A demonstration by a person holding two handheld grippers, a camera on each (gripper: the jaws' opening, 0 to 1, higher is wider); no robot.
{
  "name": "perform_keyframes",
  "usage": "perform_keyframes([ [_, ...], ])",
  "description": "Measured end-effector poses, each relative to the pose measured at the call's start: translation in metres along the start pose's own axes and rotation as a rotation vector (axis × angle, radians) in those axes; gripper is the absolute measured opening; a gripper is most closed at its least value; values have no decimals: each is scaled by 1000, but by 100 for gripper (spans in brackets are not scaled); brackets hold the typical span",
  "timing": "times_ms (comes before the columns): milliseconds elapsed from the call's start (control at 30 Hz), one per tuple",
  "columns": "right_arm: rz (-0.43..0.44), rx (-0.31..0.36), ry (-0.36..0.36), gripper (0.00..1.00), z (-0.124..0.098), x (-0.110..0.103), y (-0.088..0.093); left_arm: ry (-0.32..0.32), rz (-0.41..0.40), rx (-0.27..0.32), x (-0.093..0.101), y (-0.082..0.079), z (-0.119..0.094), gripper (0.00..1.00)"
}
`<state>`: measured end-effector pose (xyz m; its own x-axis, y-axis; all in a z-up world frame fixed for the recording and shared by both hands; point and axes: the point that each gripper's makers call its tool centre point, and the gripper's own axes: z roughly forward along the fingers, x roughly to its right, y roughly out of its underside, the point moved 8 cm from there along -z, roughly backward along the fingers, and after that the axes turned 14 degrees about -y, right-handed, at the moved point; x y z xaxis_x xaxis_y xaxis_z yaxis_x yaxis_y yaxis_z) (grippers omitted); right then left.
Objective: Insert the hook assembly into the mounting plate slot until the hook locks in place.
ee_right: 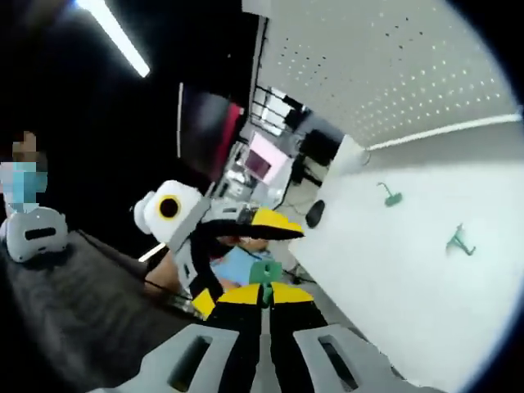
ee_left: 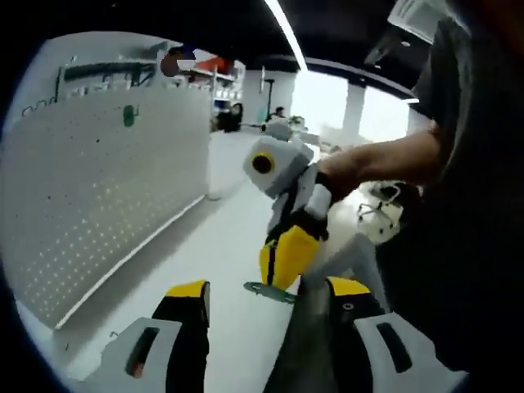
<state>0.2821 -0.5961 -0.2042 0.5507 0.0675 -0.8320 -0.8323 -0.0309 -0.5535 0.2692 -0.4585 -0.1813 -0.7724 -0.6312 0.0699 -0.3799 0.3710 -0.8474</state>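
I have my right gripper [ee_right: 264,296] clamped on a green hook [ee_right: 264,273] at lower centre, my left gripper [ee_left: 266,295] standing apart, so next I must carry it to the white pegboard [ee_left: 98,188] at left and seat it.

1. Looks like a lab or test space inside a big open-plan office, not a home or shop.
2. Long strip lights [ee_left: 286,34] run across a dark ceiling, very office-y.
3. A big white pegboard [ee_left: 98,188] stands upright on a plain white worktable [ee_left: 237,246], like a demo rig.
4. In the left gripper view there are shelving racks [ee_left: 123,74] behind the board and bright windows [ee_left: 327,98] at the far end.
5. The right gripper view shows a monitor or screen [ee_right: 258,164] and more clutter back there, too blurry to name.
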Motion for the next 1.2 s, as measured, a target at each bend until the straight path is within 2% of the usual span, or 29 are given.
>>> perform_keyframes([
  [33, -81, 12, 85, 0, -2, 3, -6, -17, 0, 3, -3, -1, 0, 62],
  [67, -116, 4, 127, 0, -4, 3, -8, -30, -5, 7, -5, -1, 0, 61],
  [100, -207, -9, 205, 0, -5, 3, -12, -47, -21, 7, -7, -2, -1, 60],
  [133, -279, -32, 269, 0, -6, 3, -14, -70, -61, 3, -10, -2, 0, 59],
  [167, -383, -71, 374, 0, -10, 4, -18, -75, -68, 5, -12, -3, 0, 58],
  [267, -536, -115, 515, 0, -9, -1, -22, -96, -96, 7, -13, -4, 2, 59],
  [300, -552, -128, 553, 0, -9, -3, -22, -109, -121, 2, -13, -4, 4, 62],
  [333, -610, -136, 619, 0, -8, -6, -25, -123, -135, -1, -13, -4, 5, 65],
  [400, -736, -170, 669, 0, -5, -14, -29, -145, -150, 5, -13, -4, 7, 66],
  [467, -780, -131, 674, 0, 1, -22, -32, -167, -161, 14, -13, -5, 8, 59],
  [567, -824, -85, 681, 0, 5, -31, -37, -197, -219, 27, -15, -7, 8, 53],
  [600, -835, -43, 680, 0, 6, -36, -39, -203, -236, 42, -15, -8, 8, 53],
  [667, -840, -14, 673, 0, 9, -41, -41, -224, -283, 67, -16, -11, 8, 56],
  [700, -849, 13, 672, 0, 10, -45, -43, -234, -280, 72, -17, -12, 7, 56],
  [867, -856, 58, 675, 0, 12, -50, -45, -281, -290, 125, -20, -20, 2, 43],
  [933, -859, 65, 679, 0, 12, -51, -45, -292, -302, 138, -20, -21, 1, 41],
  [1133, -854, 76, 680, 0, 15, -50, -41, -279, -323, 143, -19, -21, 1, 41],
  [1200, -840, 77, 669, 0, 17, -49, -39, -235, -343, 145, -16, -20, 3, 40],
])
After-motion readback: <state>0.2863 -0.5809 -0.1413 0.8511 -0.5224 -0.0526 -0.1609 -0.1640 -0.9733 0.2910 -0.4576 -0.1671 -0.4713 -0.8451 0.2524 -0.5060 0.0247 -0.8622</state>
